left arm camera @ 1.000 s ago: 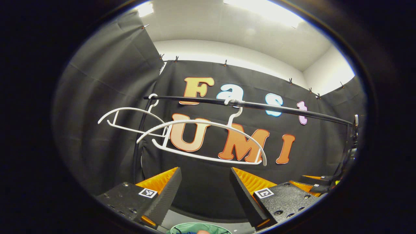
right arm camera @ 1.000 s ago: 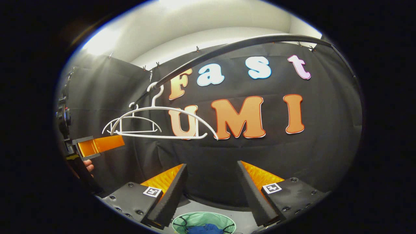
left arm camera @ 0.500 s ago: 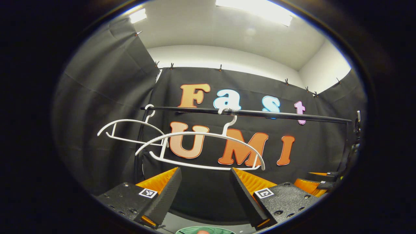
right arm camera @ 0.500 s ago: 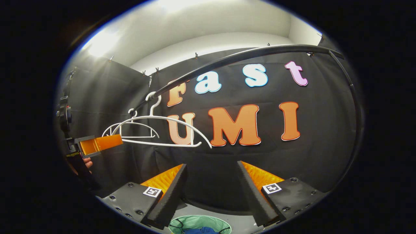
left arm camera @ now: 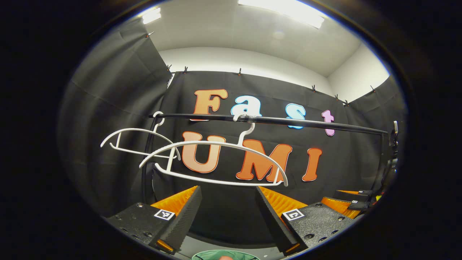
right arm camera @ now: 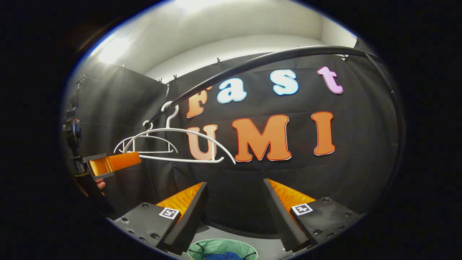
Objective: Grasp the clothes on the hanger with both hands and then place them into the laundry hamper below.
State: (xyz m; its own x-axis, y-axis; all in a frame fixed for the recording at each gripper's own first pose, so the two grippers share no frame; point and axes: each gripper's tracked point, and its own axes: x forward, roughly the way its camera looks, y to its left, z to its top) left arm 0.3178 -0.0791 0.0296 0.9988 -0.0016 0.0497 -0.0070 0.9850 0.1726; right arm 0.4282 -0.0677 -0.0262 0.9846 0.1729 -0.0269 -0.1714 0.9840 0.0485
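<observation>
Two bare white hangers hang on the black rail (left arm camera: 288, 121): the near hanger (left arm camera: 216, 143) and the far hanger (left arm camera: 133, 129). In the right gripper view the near hanger (right arm camera: 173, 129) hangs at the left under the rail (right arm camera: 252, 63). My left gripper (left arm camera: 227, 191) is open and empty, below the near hanger. My right gripper (right arm camera: 235, 183) is open and empty, facing the wall. Low down stands the green hamper (right arm camera: 220, 245) with blue clothes (right arm camera: 223, 256) inside it. The hamper's rim (left arm camera: 205, 255) also peeks in under the left gripper.
The left gripper (right arm camera: 119, 160) and the hand (right arm camera: 99, 185) holding it appear at the left edge of the right gripper view. At the right edge of the left gripper view sits the right gripper (left arm camera: 352, 202). Black cloth walls close in behind and at the left.
Both views have drifted slightly: the rail and hangers sit a little lower than a second ago, and further left in the left gripper view. Both grippers stay open and empty.
</observation>
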